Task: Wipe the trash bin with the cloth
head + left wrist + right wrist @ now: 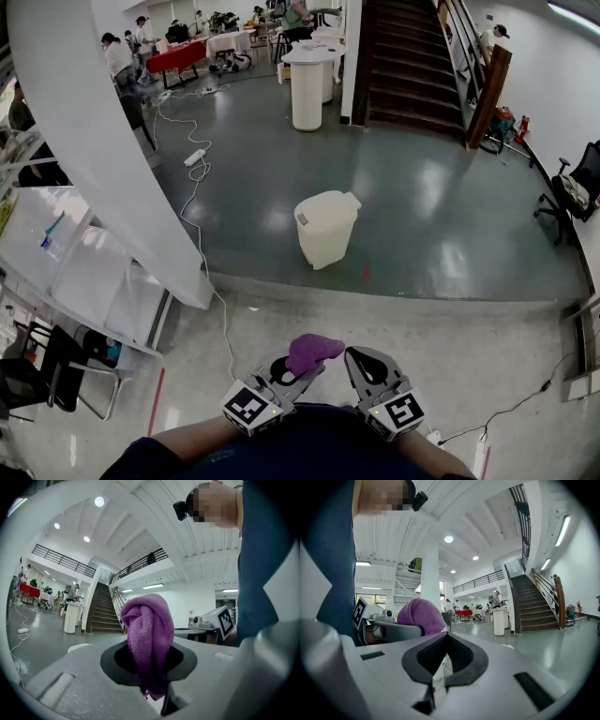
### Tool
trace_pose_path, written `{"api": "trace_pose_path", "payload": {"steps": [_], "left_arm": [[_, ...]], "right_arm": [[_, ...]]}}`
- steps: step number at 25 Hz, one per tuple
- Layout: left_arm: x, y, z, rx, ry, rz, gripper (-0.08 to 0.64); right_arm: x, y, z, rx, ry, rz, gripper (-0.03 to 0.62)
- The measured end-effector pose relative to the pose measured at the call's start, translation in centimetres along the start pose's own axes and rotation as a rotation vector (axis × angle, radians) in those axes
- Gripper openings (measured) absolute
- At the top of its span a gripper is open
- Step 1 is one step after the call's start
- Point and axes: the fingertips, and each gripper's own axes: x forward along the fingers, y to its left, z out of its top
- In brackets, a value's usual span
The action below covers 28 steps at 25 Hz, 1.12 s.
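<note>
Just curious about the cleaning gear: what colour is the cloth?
Purple. The cloth shows best in the left gripper view.

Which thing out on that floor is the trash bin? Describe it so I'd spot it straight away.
Start at the dark staircase at the back, then come forward across the shiny grey floor. The trash bin stands alone in the open middle, nearer than the tall white pedestal by the stairs. Unlike that straight pedestal, it is squat, cream, tapers downward and has a lid.
</note>
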Motion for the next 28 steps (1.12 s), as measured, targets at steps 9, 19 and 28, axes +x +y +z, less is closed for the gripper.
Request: {"api": "trace_pose_path", "payload": {"steps": [9,19,28], "left_arm": [[0.7,-0.3,-0.1,-0.008,0.002,-0.004,0.083],[3.0,-1.2,0.3,0.009,-0.002,0.004,0.083],[6.9,-3.0,0.2,0.009,-0.003,0.053,0.083]], "right_arm": [[-0.2,-0.3,0.0,-0.008,0.014,0.013,0.011],[-1.6,-3.0,0.5,0.002,-0.018,0.003,0.011],[-4.2,-7.6,0.7,0.01,-0.031,0.021,0.011]]}}
